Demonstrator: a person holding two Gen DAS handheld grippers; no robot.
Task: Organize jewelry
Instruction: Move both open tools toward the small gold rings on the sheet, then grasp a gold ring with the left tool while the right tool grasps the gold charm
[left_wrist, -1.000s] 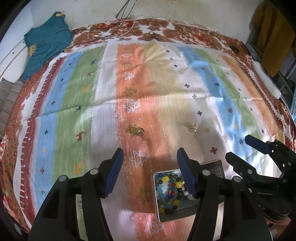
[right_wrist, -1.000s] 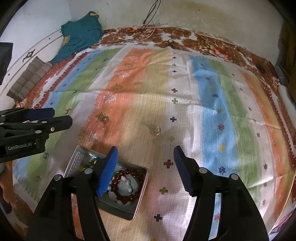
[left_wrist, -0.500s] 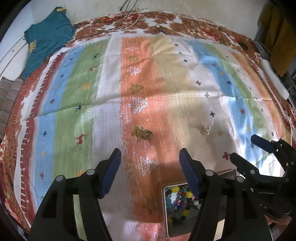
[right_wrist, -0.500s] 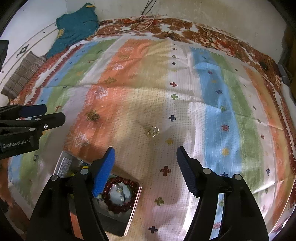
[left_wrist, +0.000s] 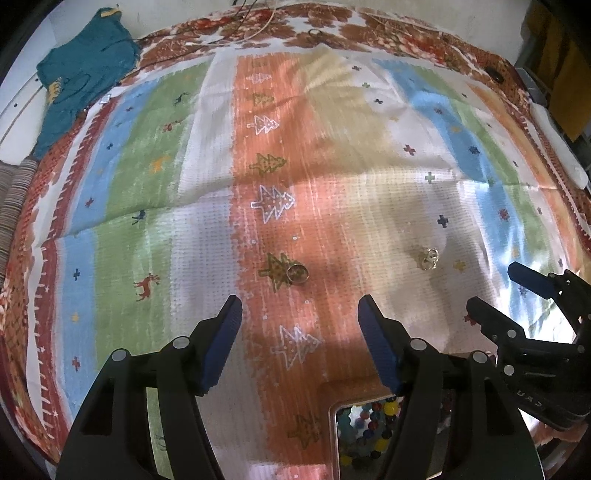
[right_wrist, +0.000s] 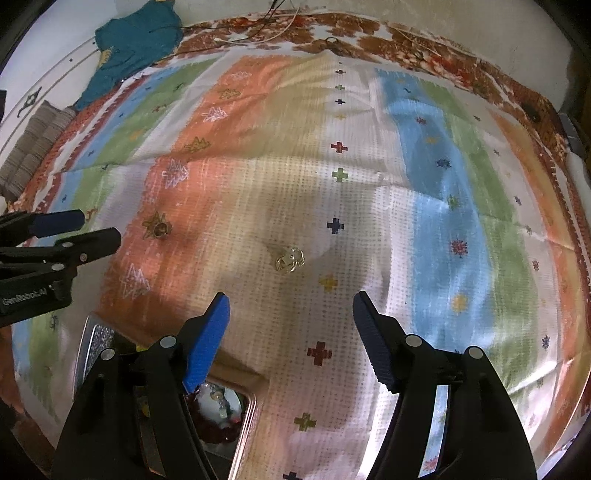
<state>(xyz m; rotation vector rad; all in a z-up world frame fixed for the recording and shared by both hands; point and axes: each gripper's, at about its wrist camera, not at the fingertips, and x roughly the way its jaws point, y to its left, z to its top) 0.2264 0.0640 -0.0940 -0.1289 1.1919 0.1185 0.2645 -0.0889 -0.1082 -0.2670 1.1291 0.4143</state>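
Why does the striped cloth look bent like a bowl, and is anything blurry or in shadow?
Left wrist view: the fisheye lens curves the striped cloth; a shadow darkens the middle around the gold ring; bright light washes out the cloth at right. Right wrist view: the same bulging; the cloth's pattern looks smeared and soft, and the small gold piece lies in dim shade; the metal tin is half hidden.

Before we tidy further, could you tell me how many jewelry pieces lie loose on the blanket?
2: a ring on the orange stripe, and a small gold piece on the pale stripe. More may be hidden behind the grippers.
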